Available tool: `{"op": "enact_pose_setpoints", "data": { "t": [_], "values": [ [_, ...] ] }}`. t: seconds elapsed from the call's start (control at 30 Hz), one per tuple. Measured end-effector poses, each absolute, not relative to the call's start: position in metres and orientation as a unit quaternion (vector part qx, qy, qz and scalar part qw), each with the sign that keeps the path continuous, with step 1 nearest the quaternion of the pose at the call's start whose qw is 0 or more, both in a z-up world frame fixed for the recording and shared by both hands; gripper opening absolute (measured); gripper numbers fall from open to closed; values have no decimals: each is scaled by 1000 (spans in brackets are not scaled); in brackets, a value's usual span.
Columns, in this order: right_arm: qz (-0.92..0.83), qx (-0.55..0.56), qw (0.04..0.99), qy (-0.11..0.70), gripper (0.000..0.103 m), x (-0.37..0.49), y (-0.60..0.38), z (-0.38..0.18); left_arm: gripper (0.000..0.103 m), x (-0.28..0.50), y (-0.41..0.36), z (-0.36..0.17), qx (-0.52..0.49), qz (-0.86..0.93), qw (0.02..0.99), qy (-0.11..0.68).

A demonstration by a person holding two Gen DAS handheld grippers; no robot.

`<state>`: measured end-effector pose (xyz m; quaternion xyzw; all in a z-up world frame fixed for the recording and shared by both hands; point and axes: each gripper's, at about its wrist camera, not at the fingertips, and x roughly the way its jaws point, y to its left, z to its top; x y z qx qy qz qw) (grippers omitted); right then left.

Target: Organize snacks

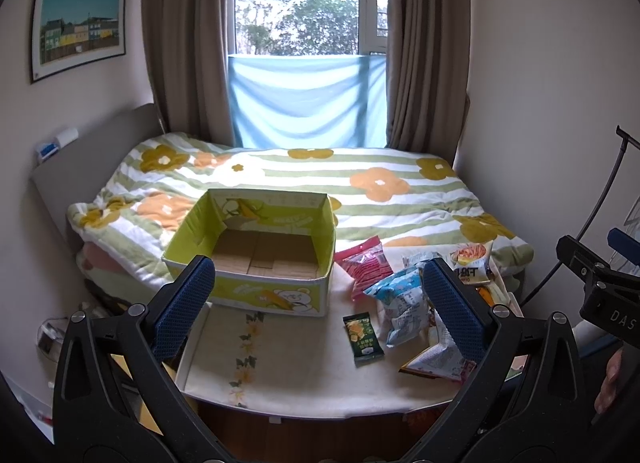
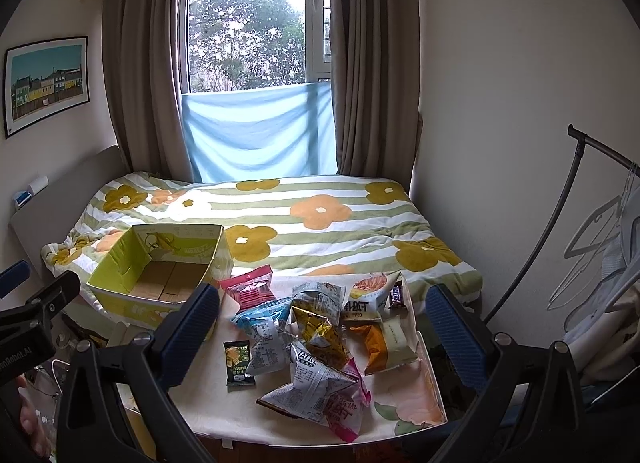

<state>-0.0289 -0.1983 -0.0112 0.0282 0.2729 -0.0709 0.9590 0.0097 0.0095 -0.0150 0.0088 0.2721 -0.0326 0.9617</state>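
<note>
Right view only: a Snickers bar [image 2: 396,295] and a gold packet [image 2: 320,329] in the snack pile [image 2: 320,343], hidden from the left camera.
Left view only: the whole open box [image 1: 256,259], nothing in it, left of the snacks on the small table [image 1: 304,363].
Left gripper [image 1: 316,303]: jaws wide, holding nothing, raised before the box.
Right gripper [image 2: 324,331]: spread wide, unladen, above the pile.
Writing: "DAS" on the right gripper's body; packet print otherwise unreadable.

Table [image 2: 404,403], box [image 2: 132,303] (empty), snack packets [image 2: 316,327]
</note>
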Motion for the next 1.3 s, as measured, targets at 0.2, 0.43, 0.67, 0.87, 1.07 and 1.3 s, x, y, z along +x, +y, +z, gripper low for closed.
{"op": "enact_pose_setpoints", "data": {
  "t": [0.2,0.43,0.67,0.87,1.07,1.3],
  "values": [
    [-82,32,953,290,103,-22,-202,-18,103,28,13,-24,14,-45,951,304],
    [-114,53,931,342,103,-9,-220,-53,103,55,11,-64,12,-90,930,356],
    [-99,68,913,389,103,12,-245,-87,103,92,-14,-112,-19,-128,894,430],
    [-25,80,896,435,103,56,-269,-126,103,129,-47,-147,-43,-126,869,477],
    [34,46,872,487,103,93,-273,-171,103,170,-82,-183,-56,-116,841,525],
    [92,33,843,529,103,133,-277,-216,100,210,-117,-230,-80,-98,806,578]
  ]
}}
